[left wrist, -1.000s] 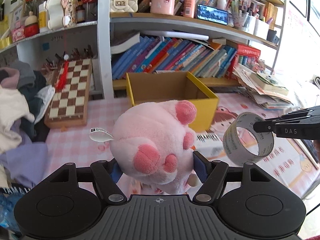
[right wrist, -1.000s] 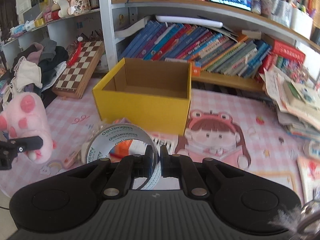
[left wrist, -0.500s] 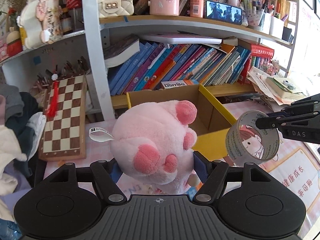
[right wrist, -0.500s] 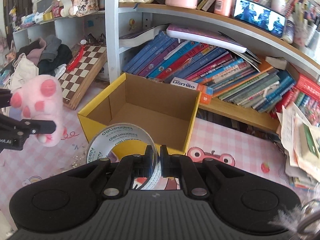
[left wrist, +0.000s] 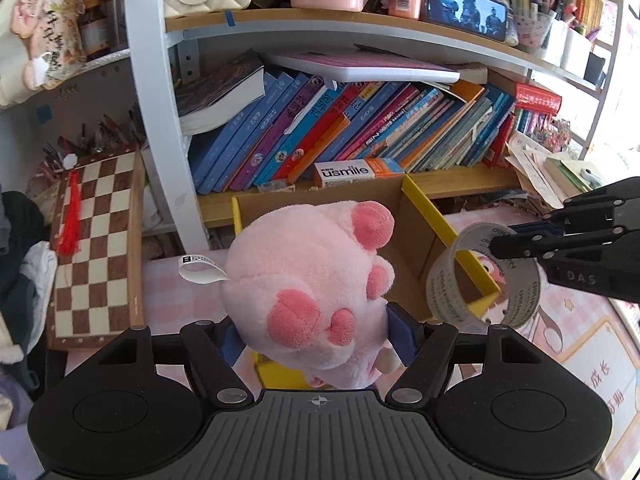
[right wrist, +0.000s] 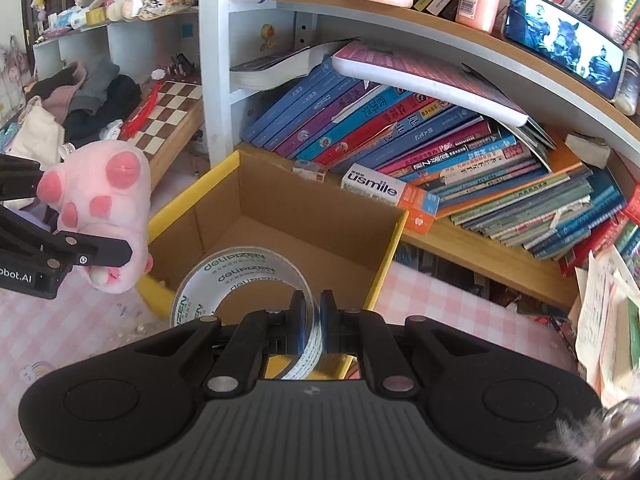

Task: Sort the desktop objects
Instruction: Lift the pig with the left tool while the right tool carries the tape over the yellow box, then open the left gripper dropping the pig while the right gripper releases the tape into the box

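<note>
My left gripper (left wrist: 316, 330) is shut on a pink plush paw toy (left wrist: 308, 292) and holds it above the near left corner of the open yellow cardboard box (left wrist: 430, 216). The toy also shows at the left of the right wrist view (right wrist: 104, 204). My right gripper (right wrist: 314, 312) is shut on the wall of a clear tape roll (right wrist: 240, 284) and holds it over the box's near edge (right wrist: 384, 264). The roll (left wrist: 482, 276) and right gripper (left wrist: 496, 246) show at the right of the left wrist view. The box inside looks empty.
A bookshelf with leaning books (right wrist: 420, 136) stands right behind the box, with a usmile carton (right wrist: 384, 190) at its back rim. A chessboard (left wrist: 94, 240) and a clothes pile (right wrist: 80, 100) lie left. Loose papers (left wrist: 552, 176) are stacked right. The desk has a pink checked mat (right wrist: 80, 336).
Both grippers have moved forward and up toward the box and shelf, each still holding its object. The toy and the tape roll now hang over the box's near edge.
</note>
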Demonstrator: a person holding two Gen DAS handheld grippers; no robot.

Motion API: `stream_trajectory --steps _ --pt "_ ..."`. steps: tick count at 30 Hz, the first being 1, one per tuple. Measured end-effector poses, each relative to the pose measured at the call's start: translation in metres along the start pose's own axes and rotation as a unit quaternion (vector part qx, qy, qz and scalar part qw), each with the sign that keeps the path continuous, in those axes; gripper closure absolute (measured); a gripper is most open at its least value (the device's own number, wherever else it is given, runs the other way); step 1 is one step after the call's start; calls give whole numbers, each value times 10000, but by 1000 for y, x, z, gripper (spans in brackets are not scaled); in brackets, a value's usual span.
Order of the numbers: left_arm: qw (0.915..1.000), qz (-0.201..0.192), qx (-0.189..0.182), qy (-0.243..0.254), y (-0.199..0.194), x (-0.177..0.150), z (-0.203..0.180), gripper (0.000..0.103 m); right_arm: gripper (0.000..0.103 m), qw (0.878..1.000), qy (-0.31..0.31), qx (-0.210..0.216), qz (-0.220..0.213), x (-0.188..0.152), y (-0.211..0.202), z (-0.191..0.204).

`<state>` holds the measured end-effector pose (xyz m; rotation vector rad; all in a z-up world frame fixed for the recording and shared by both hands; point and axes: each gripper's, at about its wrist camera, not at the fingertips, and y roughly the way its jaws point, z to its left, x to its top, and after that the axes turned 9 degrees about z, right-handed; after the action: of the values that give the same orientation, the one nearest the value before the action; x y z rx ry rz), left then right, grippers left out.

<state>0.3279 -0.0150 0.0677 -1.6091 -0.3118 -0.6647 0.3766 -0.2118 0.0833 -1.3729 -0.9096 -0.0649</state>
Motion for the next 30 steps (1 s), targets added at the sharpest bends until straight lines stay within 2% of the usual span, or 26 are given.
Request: stream_trajectory --steps 13,30 --pt "9995 287 86 112 54 42 2 32 95 9995 -88 -157 249 31 57 -16" --pt "9939 1021 223 350 118 42 2 31 95 9941 -581 -78 909 37 129 -7"
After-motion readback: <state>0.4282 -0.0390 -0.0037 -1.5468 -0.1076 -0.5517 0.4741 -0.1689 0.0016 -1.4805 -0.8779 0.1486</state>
